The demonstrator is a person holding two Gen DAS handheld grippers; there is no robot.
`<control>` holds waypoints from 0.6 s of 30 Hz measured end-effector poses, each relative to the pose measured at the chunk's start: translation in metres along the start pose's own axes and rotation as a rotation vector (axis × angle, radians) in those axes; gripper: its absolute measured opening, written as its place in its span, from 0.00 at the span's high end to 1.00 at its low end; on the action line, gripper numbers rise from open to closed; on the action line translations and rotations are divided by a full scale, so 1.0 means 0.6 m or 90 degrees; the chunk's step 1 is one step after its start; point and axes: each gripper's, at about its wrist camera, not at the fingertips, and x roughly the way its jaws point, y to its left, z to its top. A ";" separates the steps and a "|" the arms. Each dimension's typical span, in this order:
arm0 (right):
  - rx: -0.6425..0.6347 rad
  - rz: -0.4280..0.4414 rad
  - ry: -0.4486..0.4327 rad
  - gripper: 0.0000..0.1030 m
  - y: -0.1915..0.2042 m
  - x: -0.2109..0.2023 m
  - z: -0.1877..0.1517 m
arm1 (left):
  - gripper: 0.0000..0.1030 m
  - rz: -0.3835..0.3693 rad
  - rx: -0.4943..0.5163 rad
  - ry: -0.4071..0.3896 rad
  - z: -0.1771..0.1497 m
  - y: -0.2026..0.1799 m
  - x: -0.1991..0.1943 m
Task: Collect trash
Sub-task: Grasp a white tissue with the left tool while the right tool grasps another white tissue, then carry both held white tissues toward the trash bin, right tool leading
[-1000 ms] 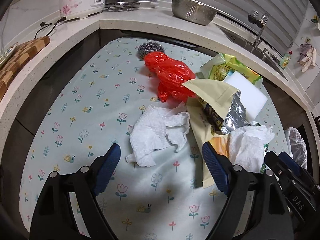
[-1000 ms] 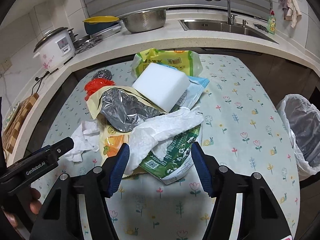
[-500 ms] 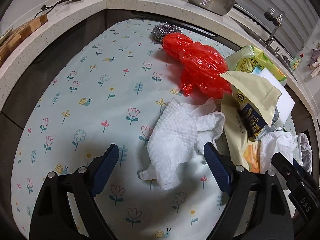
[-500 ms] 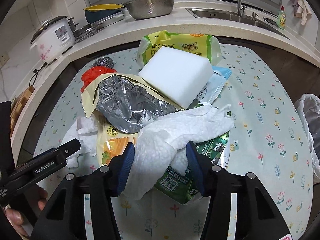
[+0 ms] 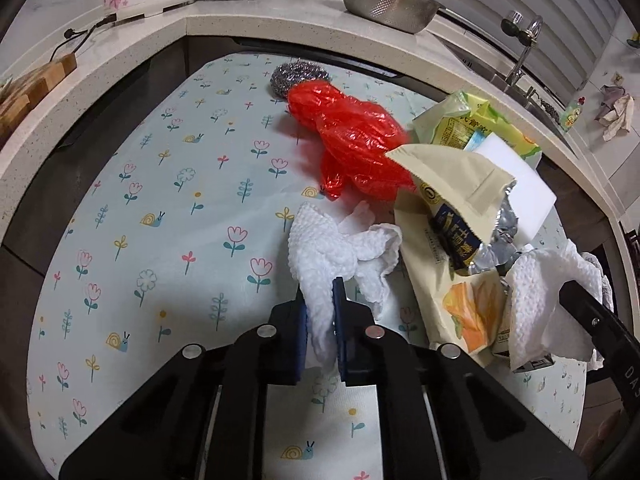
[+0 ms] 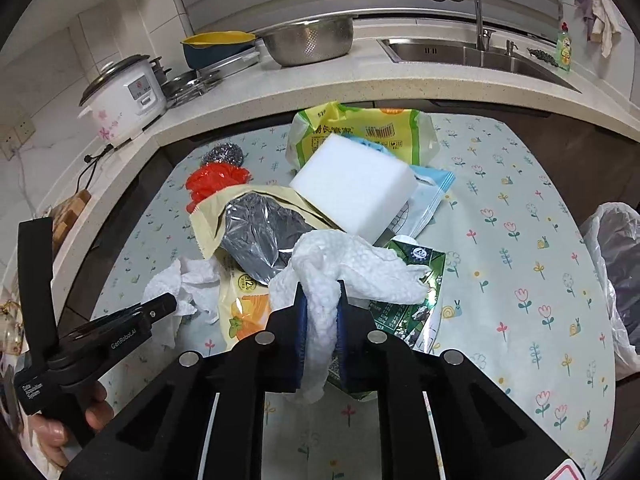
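Both in: left gripper [image 5: 320, 320] clamped on one paper towel [image 5: 332, 248], right gripper [image 6: 322, 320] on another paper towel [image 6: 352, 264], both near table. Nothing seen binned; wrappers, red bag [image 5: 352, 144], sponge [image 6: 356, 192] left; bin bag [image 6: 616, 264] far right.

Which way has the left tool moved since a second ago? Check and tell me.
Yes. The left tool went forward toward the steel scrubber and shut on the paper towel.
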 end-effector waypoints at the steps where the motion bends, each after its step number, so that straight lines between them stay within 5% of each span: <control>1: 0.001 0.001 -0.006 0.89 -0.001 -0.008 0.003 | 0.89 -0.003 0.002 -0.006 0.002 -0.003 -0.009; 18: 0.048 -0.017 -0.122 0.89 -0.076 -0.175 0.001 | 0.93 -0.067 0.092 -0.120 -0.014 -0.131 -0.194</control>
